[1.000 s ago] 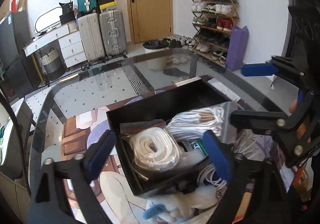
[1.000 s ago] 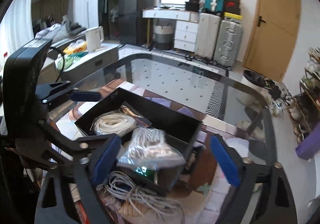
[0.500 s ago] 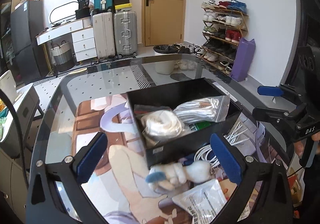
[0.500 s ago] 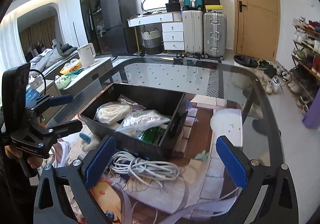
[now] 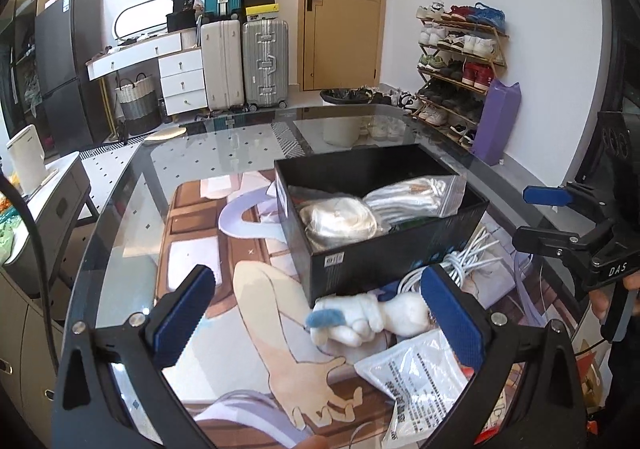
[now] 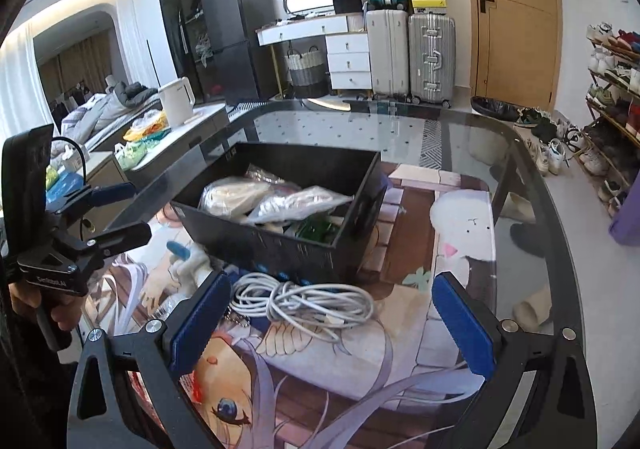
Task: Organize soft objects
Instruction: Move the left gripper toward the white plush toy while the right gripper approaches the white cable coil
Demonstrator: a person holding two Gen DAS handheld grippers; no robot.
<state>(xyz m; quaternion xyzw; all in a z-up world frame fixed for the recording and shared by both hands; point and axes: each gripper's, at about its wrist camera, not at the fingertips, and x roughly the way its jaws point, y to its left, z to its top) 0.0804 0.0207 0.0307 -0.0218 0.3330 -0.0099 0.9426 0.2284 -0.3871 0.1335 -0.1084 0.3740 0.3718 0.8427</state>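
A black box [image 5: 394, 256] [image 6: 276, 241] stands on the glass table and holds two clear bags of white cord [image 5: 338, 217] [image 6: 296, 204]. In front of it lie a white plush toy with a blue ear [image 5: 360, 319] [image 6: 188, 255], a loose coil of white cable [image 6: 304, 299] [image 5: 464, 261] and a flat white packet [image 5: 416, 377]. My left gripper [image 5: 318, 315] stands open just short of the plush, nothing between its pads. My right gripper [image 6: 330, 319] is open above the cable coil, also empty.
A printed picture mat [image 5: 240, 313] covers the table under the glass. The other hand-held gripper shows at the frame edge in each view [image 5: 576, 241] [image 6: 80, 233]. Suitcases, a shoe rack and drawers stand beyond the table.
Both grippers have drawn back from over the box toward the near side of the table. The left one's jaws spread wider, leaving the cord bags in the box.
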